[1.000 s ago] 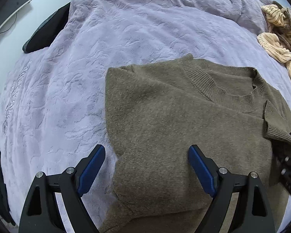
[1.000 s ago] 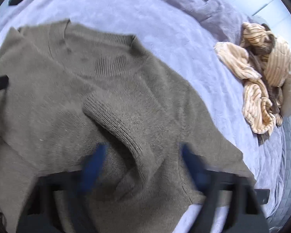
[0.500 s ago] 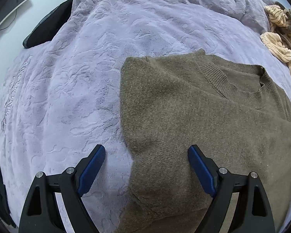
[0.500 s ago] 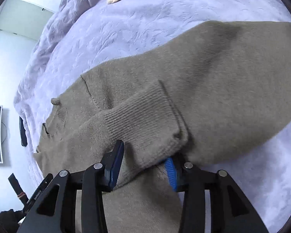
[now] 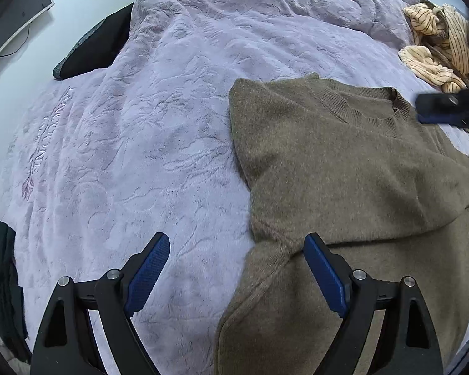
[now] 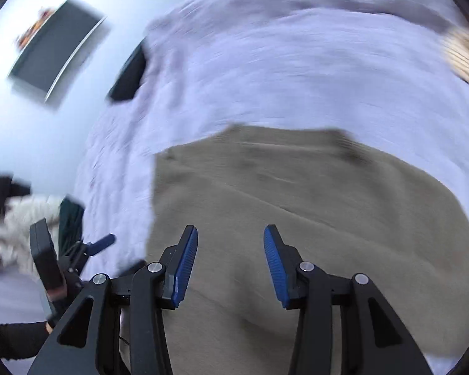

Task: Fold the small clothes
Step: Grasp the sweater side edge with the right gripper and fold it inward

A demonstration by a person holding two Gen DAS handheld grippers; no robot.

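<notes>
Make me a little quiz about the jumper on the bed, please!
1. True or false: the left gripper is squeezing the brown jumper.
2. What colour is the blanket under the jumper? A) purple B) green C) red
3. Fill in: the striped yellow clothes lie crumpled beyond the jumper's ____.

Key: 1. False, its blue fingers are wide apart. 2. A. 3. Collar.

Sweater (image 5: 344,172) lies on blanket (image 5: 140,140), ahead and right of left gripper (image 5: 236,265). Striped garment (image 5: 437,47) far right; dark cushion (image 5: 100,47) far left.
</notes>
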